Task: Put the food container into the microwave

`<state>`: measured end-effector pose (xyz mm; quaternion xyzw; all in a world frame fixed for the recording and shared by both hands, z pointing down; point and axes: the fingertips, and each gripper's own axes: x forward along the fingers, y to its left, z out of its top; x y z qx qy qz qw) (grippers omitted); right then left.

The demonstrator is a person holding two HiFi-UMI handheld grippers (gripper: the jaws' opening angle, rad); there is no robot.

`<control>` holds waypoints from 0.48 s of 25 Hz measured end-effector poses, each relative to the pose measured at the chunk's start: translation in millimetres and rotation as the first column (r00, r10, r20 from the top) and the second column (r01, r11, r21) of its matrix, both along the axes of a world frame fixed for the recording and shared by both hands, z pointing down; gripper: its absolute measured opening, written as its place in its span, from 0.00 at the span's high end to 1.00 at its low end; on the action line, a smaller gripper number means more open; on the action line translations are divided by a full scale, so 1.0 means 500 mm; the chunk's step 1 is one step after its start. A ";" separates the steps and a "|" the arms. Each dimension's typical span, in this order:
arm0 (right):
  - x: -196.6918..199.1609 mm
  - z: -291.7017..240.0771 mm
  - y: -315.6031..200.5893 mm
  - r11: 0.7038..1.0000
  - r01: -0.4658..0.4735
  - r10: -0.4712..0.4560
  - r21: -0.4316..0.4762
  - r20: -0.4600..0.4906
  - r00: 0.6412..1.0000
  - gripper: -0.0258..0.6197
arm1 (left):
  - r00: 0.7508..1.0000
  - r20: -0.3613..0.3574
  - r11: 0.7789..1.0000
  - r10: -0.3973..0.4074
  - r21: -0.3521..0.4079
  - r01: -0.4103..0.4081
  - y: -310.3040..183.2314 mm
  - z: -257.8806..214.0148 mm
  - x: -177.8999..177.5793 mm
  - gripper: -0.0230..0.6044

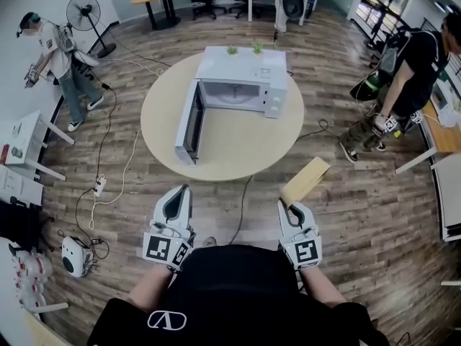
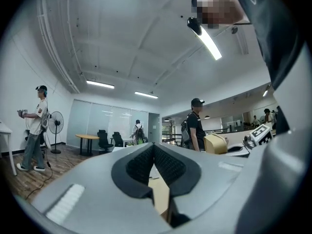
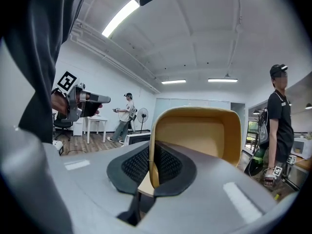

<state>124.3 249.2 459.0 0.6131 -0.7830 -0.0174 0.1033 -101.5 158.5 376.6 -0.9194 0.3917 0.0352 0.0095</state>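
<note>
A white microwave (image 1: 245, 67) stands on the round tan table (image 1: 245, 146) with its door (image 1: 189, 125) swung open toward me and its cavity (image 1: 234, 94) showing. My right gripper (image 1: 287, 206) (image 3: 152, 152) is shut on the rim of a tan, empty food container (image 1: 305, 180) (image 3: 195, 130), held in the air just short of the table's near edge. My left gripper (image 1: 184, 188) (image 2: 153, 147) is level with it on the left, shut, with nothing between its pads. The container (image 2: 217, 143) also shows at the right of the left gripper view.
Two small plants (image 1: 245, 49) sit on the microwave's top. A person (image 1: 50, 56) stands at the far left near a fan (image 1: 86, 13), and another person (image 1: 414, 85) at the right by a desk. Cables and a power strip (image 1: 101, 186) lie on the floor left of the table.
</note>
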 end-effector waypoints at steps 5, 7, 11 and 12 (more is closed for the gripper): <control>0.036 0.021 0.001 0.999 0.036 -0.036 0.002 0.015 0.999 0.94 | 0.998 0.035 0.999 -0.051 0.005 0.051 0.014 0.007 0.014 0.96; 0.043 0.028 -0.005 0.999 0.044 -0.044 0.001 0.025 0.999 0.94 | 0.997 0.043 0.998 -0.062 0.002 0.062 0.012 0.011 0.022 0.96; 0.049 0.039 -0.027 0.999 0.053 -0.052 -0.012 0.055 0.997 0.94 | 0.996 0.054 0.998 -0.067 0.003 0.067 -0.008 0.013 0.040 0.96; 0.051 0.041 -0.036 0.998 0.053 -0.052 -0.015 0.057 0.997 0.94 | 0.997 0.052 0.998 -0.065 0.003 0.065 -0.017 0.014 0.045 0.96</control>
